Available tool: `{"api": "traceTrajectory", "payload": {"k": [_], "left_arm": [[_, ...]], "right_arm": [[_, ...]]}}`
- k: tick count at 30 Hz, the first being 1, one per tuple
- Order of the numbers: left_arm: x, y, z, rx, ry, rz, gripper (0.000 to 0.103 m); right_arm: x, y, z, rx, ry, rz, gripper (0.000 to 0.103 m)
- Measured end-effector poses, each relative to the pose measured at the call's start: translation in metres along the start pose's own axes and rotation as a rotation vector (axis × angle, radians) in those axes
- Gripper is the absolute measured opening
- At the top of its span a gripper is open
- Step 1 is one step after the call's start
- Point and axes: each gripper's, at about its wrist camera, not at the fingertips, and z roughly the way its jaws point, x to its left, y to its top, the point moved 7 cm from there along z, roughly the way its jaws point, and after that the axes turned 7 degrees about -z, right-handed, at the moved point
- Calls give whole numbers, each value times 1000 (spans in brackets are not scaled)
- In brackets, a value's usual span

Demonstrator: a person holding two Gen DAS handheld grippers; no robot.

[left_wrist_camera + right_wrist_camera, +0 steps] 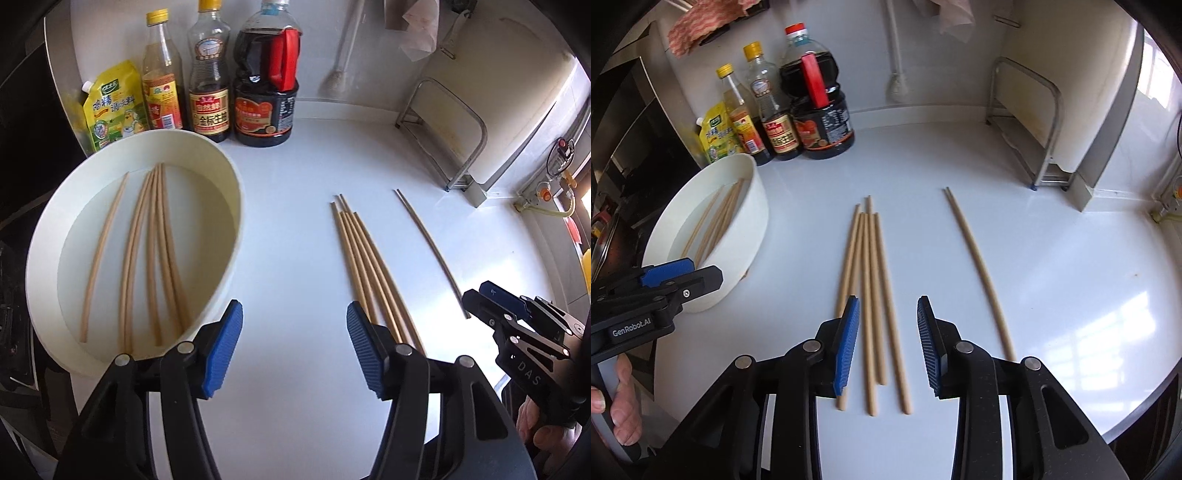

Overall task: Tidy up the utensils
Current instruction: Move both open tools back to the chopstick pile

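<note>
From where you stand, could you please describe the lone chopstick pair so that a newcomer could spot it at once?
Start at the white counter and find the metal rack at its back right. In front of the rack, right of the loose bundle, lies the pair. Unlike the bundle's fanned sticks, its two sticks lie pressed together like one thin line, apart from everything else.

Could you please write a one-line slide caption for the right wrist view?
Open right gripper above loose chopsticks on the counter, white tub at left.
</note>
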Motion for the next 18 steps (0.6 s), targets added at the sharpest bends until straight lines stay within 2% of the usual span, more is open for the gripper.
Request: {"api": "traceTrajectory", "payload": {"k": [4,12,18], "left_arm": [[-21,-9,14,17,1,-3,62],[-36,-29,53,70,44,-27,64],[-36,-31,79,66,75,-52,65]], "right_arm": [[-29,-8,4,7,-24,-1,37],[-74,-14,37,34,-59,-25,38],[-95,-13,71,55,-50,-37,38]]}}
